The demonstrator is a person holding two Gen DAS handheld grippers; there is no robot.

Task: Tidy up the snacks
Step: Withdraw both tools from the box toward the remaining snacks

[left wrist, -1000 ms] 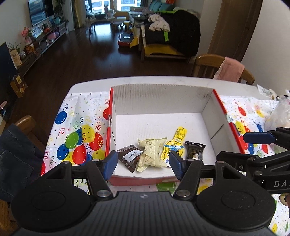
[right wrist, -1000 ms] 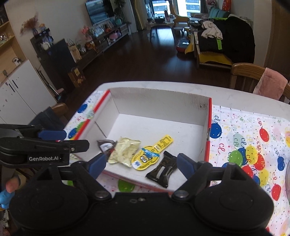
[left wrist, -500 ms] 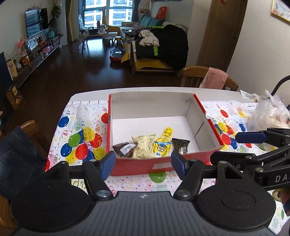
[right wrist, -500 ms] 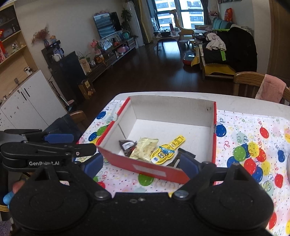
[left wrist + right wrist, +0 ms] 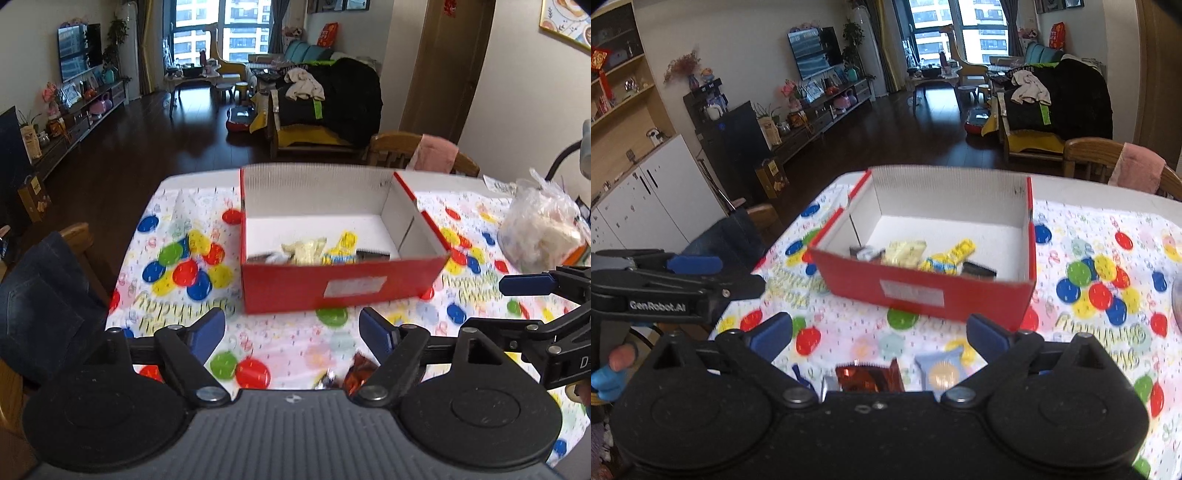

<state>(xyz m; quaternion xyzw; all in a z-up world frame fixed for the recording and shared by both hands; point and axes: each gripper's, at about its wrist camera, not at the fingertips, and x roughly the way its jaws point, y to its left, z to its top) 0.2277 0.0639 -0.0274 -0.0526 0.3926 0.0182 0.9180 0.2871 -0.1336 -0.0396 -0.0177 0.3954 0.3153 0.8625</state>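
Snacks are in two places: several packets (image 5: pixel 314 251) lie at the near end of the red box (image 5: pixel 343 284), at twelve o'clock from both my tongs, and a few loose ones sit on the surface (image 5: pixel 295 339) close under the cameras.

Going left to right: my left tongs (image 5: pixel 291 330) are opening, nothing between the blue pads, with a shiny reddish wrapper (image 5: pixel 360 373) at about five o'clock of them. In the right view that brown-red packet (image 5: pixel 868 376) lies at six o'clock, a pale blue packet (image 5: pixel 940 371) just beside it. My right tongs (image 5: pixel 879 330) are opening too, near full spread, and empty.

I judge the step in hand is reaching for the loose packets. To do it well, I'd tip down, straddle one wrapper across its narrow side, and close gently so the foil doesn't skate on the balloon-print cloth (image 5: pixel 1089 332).
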